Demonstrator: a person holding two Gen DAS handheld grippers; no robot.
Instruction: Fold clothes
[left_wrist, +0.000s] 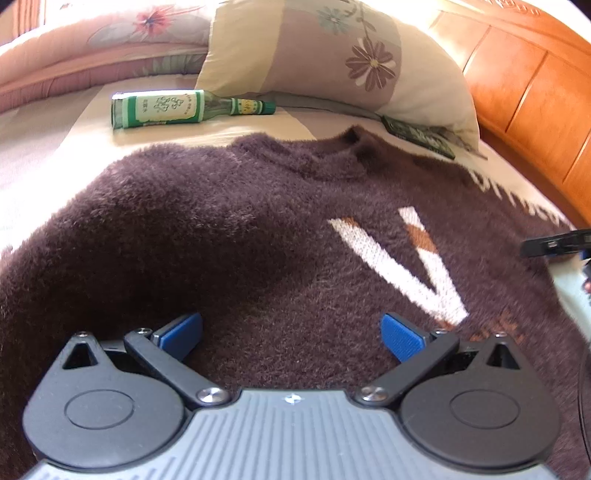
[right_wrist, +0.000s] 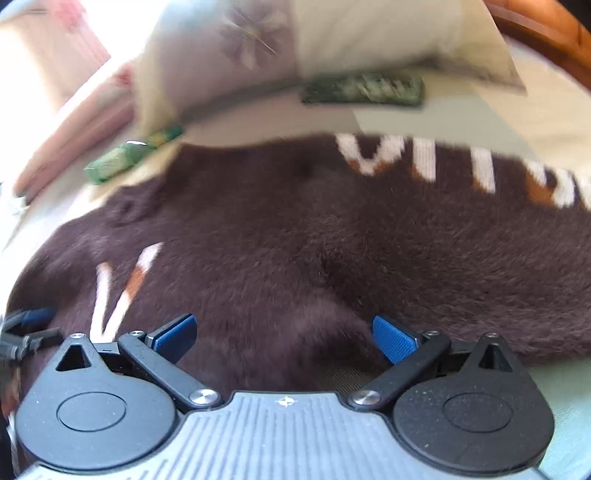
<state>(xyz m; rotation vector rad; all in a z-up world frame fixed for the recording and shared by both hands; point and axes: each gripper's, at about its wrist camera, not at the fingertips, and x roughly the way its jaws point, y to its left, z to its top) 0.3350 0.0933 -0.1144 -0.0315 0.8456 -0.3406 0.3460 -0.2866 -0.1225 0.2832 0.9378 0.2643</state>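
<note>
A fuzzy dark brown sweater with white and orange letters lies spread on the bed, neckline toward the pillow. My left gripper hovers open just above its lower body, blue pads wide apart with only sweater fabric below them. In the right wrist view the same sweater fills the middle, blurred by motion. My right gripper is open over the sweater's near edge, nothing between its fingers. The right gripper also shows at the right edge of the left wrist view.
A green glass bottle lies on the bed sheet beyond the sweater. A floral pillow leans against the orange wooden headboard. A dark green flat packet sits under the pillow's edge. A folded pink quilt lies far left.
</note>
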